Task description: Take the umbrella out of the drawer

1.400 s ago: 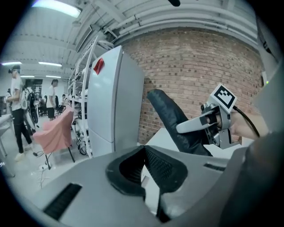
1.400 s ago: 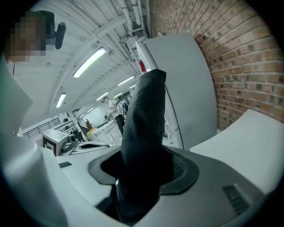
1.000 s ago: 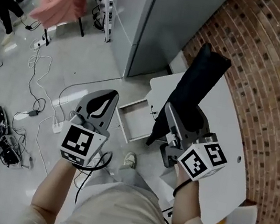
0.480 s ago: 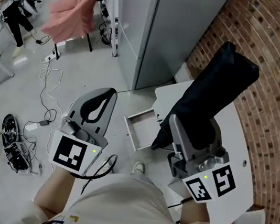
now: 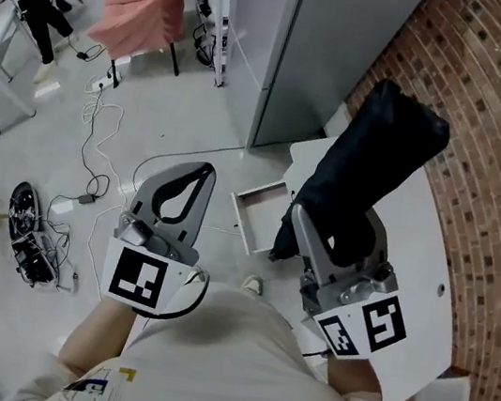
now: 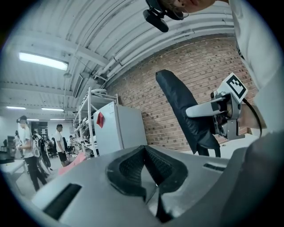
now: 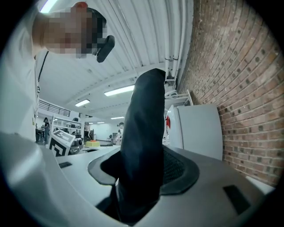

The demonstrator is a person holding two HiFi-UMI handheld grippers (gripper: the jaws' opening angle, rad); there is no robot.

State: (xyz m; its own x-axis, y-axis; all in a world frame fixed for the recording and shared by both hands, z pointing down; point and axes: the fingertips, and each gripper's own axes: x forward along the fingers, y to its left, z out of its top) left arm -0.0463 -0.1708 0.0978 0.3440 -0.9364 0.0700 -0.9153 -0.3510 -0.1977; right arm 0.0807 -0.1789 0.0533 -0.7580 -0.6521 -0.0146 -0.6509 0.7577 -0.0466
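Brick wall (image 5: 489,140) curved behind a white table (image 5: 430,263) — the right gripper (image 5: 324,228) stood clamped on the black umbrella (image 5: 370,167), held clear above the open drawer (image 5: 257,215); the left gripper (image 5: 198,175) was closed on nothing.

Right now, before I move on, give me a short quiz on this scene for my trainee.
1. True or false: the left claw holds the umbrella.
2. The drawer is: A open, B shut, C out of sight.
3. Fill in: the umbrella is gripped by the ___ claw.
Key: 1 false, the left claw is empty; 2 A; 3 right claw.
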